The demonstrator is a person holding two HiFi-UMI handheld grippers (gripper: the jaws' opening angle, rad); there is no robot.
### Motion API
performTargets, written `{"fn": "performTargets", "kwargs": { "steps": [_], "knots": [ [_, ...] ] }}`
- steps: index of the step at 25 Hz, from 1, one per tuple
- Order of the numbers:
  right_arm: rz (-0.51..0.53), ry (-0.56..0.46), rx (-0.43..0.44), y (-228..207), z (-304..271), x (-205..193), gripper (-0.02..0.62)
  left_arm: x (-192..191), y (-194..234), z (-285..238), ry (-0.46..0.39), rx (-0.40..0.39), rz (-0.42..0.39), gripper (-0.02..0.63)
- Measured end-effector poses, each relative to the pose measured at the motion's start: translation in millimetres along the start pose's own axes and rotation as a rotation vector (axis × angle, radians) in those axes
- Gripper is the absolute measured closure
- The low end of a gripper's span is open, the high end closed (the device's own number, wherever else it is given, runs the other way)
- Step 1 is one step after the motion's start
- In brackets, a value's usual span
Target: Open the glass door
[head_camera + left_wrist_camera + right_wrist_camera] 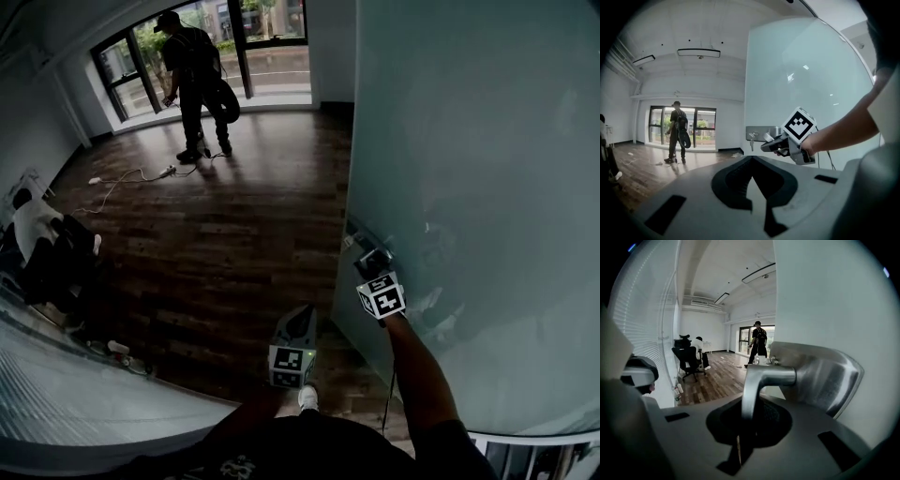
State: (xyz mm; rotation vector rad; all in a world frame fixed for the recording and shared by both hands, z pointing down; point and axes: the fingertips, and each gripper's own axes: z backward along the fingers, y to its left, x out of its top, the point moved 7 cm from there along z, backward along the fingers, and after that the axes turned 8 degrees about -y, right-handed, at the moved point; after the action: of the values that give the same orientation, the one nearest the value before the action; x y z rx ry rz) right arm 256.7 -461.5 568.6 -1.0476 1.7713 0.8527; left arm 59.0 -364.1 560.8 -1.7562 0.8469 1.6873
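My right gripper (739, 442) has its jaws clamped on the lever handle (758, 379). The lever runs straight ahead out of the jaws, then elbows right into its plate (825, 376) on the glass door (834, 296). The left gripper (757, 187) has its jaws closed and empty, well off the handle. The door is a frosted pale-green pane with brushed-metal hardware.

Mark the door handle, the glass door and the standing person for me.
door handle (771, 376), right gripper view, on the lever's horizontal bar.
glass door (469, 141), head view, on the bare pane.
standing person (195, 70), head view, on the torso.
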Motion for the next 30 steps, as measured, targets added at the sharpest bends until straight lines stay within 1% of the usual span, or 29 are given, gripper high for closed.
{"fn": "performTargets", "kwargs": {
  "steps": [4, 8, 12, 14, 17, 19, 22, 25, 30],
  "knots": [
    [-0.020, 0.008, -0.052, -48, -12, 1, 0.578, 8, 17, -30, -0.022, -0.036, -0.015, 0.600],
    [-0.044, 0.018, -0.098, -92, -17, -2, 0.578, 7, 22, -51, -0.007, -0.052, 0.012, 0.600],
    [-0.072, 0.021, -0.147, -131, -18, -6, 0.578, -1, 25, -68, 0.014, -0.046, 0.009, 0.600],
    [-0.092, 0.028, -0.164, -156, -18, -9, 0.578, 2, 22, -85, 0.012, -0.025, 0.019, 0.600],
    [-0.111, 0.027, -0.200, -193, -19, -11, 0.578, 0, 15, -118, 0.044, -0.005, 0.050, 0.600],
    [-0.123, 0.028, -0.218, -213, -15, -15, 0.578, 1, 8, -137, 0.044, -0.009, 0.050, 0.600],
    [-0.142, 0.027, -0.234, -244, -11, -22, 0.578, 2, -3, -162, 0.030, -0.021, 0.026, 0.600],
    [-0.159, 0.030, -0.254, -279, -8, -25, 0.580, 6, -12, -188, 0.034, -0.036, 0.016, 0.600],
    [-0.172, 0.030, -0.320, -327, 5, -37, 0.580, 14, -22, -220, 0.026, -0.049, 0.018, 0.600]
  ]
}}
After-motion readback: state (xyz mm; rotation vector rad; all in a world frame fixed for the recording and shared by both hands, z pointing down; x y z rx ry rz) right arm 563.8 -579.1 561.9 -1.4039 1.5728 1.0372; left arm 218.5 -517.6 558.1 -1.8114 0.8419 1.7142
